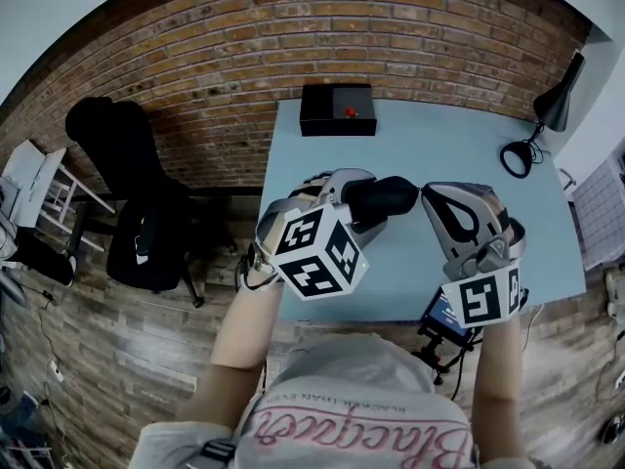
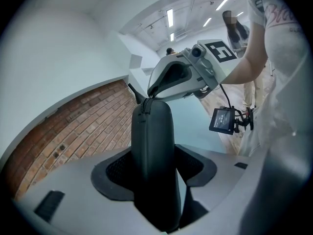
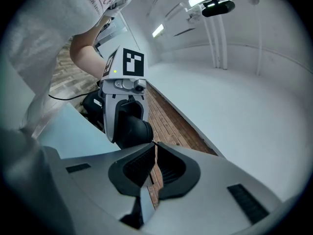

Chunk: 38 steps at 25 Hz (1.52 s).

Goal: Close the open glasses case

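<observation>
A black zip-up glasses case is held over the blue table, and my left gripper is shut on its body. In the left gripper view the case stands upright between the pads, with its zipper seam running along the top end. My right gripper comes in from the right, jaws shut, with its tips at the case's far end. In the right gripper view the closed tips meet at the rounded end of the case, pinching the small zipper pull. The pull itself is mostly hidden.
A black box with a red dot sits at the table's back edge, and a black desk lamp stands at the back right. A black office chair is left of the table. A small screen device is clamped at the near edge.
</observation>
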### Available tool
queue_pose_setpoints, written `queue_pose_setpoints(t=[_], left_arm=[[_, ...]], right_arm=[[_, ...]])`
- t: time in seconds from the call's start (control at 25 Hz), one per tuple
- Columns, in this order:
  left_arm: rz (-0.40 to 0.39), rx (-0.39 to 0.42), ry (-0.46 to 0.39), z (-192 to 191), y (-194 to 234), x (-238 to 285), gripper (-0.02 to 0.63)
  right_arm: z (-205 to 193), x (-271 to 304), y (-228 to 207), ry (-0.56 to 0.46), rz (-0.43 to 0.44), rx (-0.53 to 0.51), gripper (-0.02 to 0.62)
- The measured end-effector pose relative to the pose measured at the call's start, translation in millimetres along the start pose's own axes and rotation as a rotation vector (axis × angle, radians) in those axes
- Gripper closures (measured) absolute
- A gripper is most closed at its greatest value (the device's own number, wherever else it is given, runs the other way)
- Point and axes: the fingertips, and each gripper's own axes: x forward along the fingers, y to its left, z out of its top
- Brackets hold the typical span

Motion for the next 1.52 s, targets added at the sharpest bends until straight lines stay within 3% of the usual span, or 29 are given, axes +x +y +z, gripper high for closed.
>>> queue_pose_setpoints(t=[0.28, 0.64, 0.8, 0.92, 1.04, 1.12, 1.32, 1.52], left_arm=[[-0.025, 0.013, 0.047, -6.0, -6.7, 6.8, 0.342], [-0.023, 0.061, 0.129, -19.4, -7.1, 11.6, 0.345], [0.031, 0.097, -0.026, -7.0, 0.8, 4.3, 0.337], [0.049, 0.094, -0.156, 3.1, 3.1, -3.5, 0.337], [-0.062, -0.029, -0.291, 13.2, -6.9, -9.1, 0.325], [-0.127, -0.092, -0.333, 14.4, -12.5, -9.4, 0.287], [-0.154, -0.085, -0.253, -1.2, -17.2, 3.4, 0.304], [-0.208, -0.115, -0.082, -16.7, -22.8, 9.6, 0.344]], right_arm=[[12.8, 2.0, 9.2, -0.034, 0.019, -0.069, 0.571], [23.1, 10.3, 24.6, -0.032, 0.078, -0.257, 0.571], [22.3, 4.6, 15.5, -0.09, 0.064, -0.066, 0.573], [26.9, -1.2, 11.1, -0.136, 0.062, -0.024, 0.575], [35.5, -5.8, 12.3, -0.187, 0.063, -0.055, 0.575], [40.9, -8.0, 12.8, -0.214, 0.06, -0.057, 0.575], [41.8, -9.6, 4.1, -0.236, 0.041, -0.007, 0.575], [28.2, -2.4, 11.2, -0.167, 0.057, -0.074, 0.575]])
